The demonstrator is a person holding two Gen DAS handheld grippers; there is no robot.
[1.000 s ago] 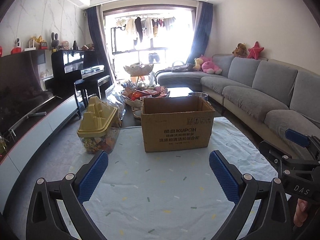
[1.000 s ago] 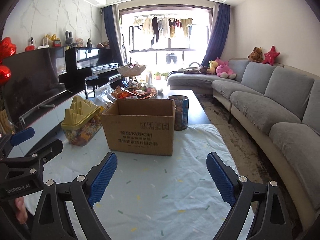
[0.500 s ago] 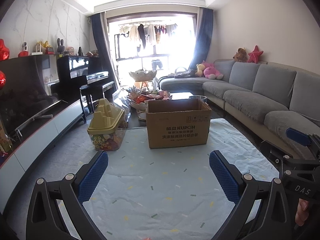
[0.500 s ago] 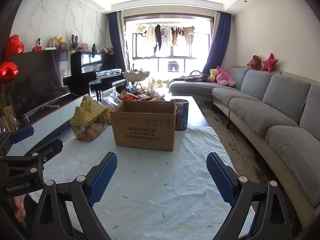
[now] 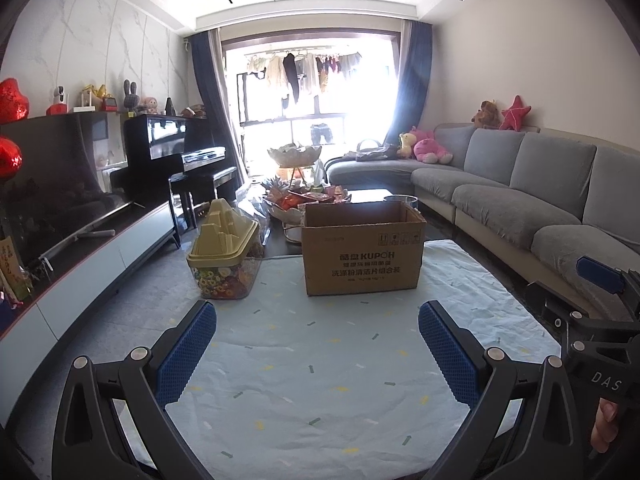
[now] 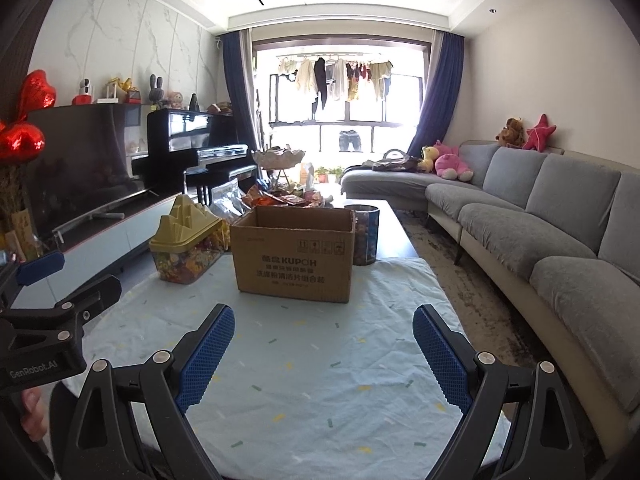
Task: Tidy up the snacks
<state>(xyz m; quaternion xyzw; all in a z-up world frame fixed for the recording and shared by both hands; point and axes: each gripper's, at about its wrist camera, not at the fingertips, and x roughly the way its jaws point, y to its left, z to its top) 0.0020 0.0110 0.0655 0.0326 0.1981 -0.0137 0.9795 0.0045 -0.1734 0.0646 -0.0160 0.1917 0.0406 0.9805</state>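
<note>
Both the left gripper point(image 5: 316, 344) and right gripper point(image 6: 323, 344) hang released and empty above the cloth-covered surface point(image 5: 320, 360). The brown open-topped cardboard box point(image 5: 362, 248) stands ahead, heaped colourful snack packets point(image 6: 280, 198) behind it (well apart from either gripper). Reaching over could knock the box.

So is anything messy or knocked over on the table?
Nothing looks knocked over. The cardboard box stands upright and open on the cloth, the yellow-lidded tub sits level beside it, and the snacks are heaped behind. Both grippers are open and empty.

One cardboard box point(image 5: 362, 249), one yellow-lidded tub point(image 5: 224, 258), one patterned canister point(image 6: 365, 235), two claws, one sofa point(image 6: 552, 216), one piano point(image 5: 176, 156)
</note>
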